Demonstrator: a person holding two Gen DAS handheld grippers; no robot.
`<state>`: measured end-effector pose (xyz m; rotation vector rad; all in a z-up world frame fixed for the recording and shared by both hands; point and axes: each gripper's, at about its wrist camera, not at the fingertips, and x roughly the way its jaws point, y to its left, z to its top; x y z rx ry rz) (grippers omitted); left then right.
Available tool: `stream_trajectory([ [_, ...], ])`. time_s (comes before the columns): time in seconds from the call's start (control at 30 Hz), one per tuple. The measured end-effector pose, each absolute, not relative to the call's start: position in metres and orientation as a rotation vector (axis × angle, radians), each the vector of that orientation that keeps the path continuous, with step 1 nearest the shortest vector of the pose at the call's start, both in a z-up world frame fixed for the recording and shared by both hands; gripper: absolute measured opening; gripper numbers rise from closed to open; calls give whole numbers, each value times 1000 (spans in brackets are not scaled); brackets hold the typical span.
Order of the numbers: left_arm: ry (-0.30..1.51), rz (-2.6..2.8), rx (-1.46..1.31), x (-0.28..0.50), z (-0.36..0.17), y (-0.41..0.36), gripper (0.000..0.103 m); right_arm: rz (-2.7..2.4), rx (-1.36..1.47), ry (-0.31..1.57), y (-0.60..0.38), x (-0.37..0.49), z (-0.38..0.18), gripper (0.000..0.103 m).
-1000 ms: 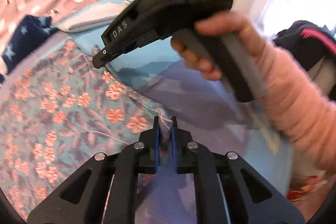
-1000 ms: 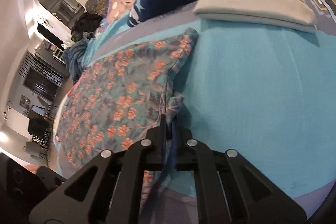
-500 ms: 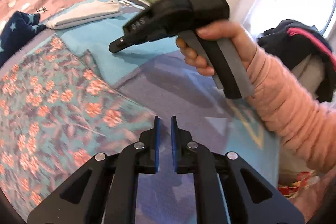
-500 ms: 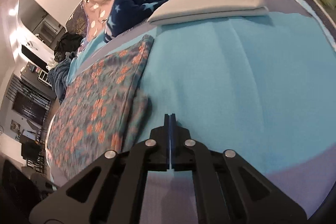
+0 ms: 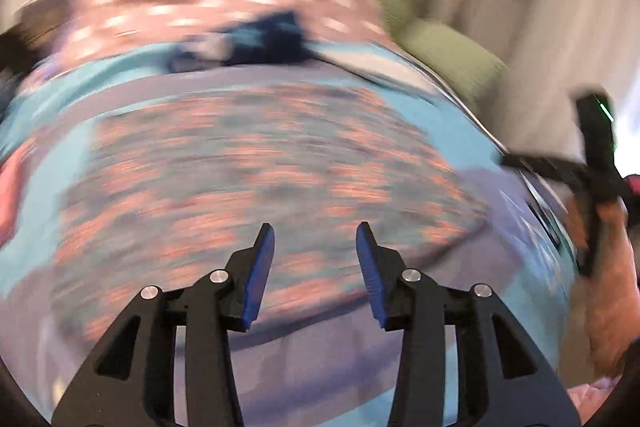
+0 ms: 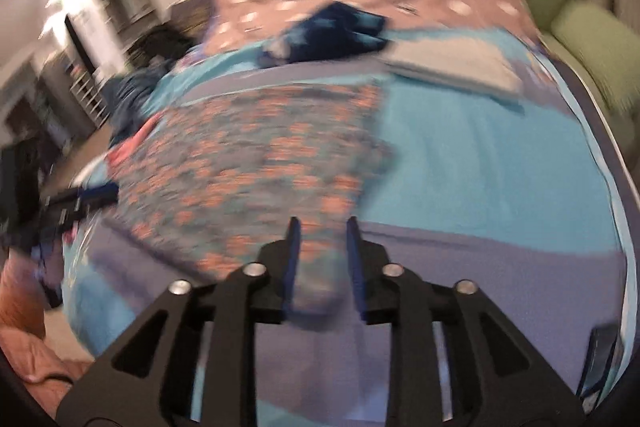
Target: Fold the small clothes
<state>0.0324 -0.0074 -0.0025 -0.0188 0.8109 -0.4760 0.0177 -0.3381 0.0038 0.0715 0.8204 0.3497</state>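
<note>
Both views are smeared by motion blur; the floral garment (image 5: 256, 179)'s edges are hard to trace. It lies flat on the blue bedspread (image 6: 500, 163), long axis running 10 to 4 o'clock in the right view. The left gripper (image 5: 315, 239) and right gripper (image 6: 320, 227) have just been opening, with nothing between their jaws.

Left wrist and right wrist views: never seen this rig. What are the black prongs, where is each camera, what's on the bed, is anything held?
No robot: a person holds a two-finger gripper in each hand, with a fisheye camera looking along its fingers. The black prongs are those fingers. In the left view, the left gripper is open and empty; the right view shows the right gripper the same. Both have just been opening. Beneath them a floral cloth lies flat on the blue bedspread. Beyond it: a navy star-print garment and a folded pale cloth. Both pictures are motion-blurred.
</note>
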Motion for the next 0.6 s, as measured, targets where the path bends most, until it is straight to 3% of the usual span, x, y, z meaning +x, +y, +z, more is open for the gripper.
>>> stream_trajectory([
  [0.3,732,-115,-267,-25,-13,186,44,759,-382,758,-117,-22,4,47],
  [0.47,735,-301,-184,-30,-30,174,32,866,-406,817,-56,-29,-5,53],
  [0.6,755,-435,-84,-6,-43,162,32,795,-382,872,-53,-25,-7,57],
])
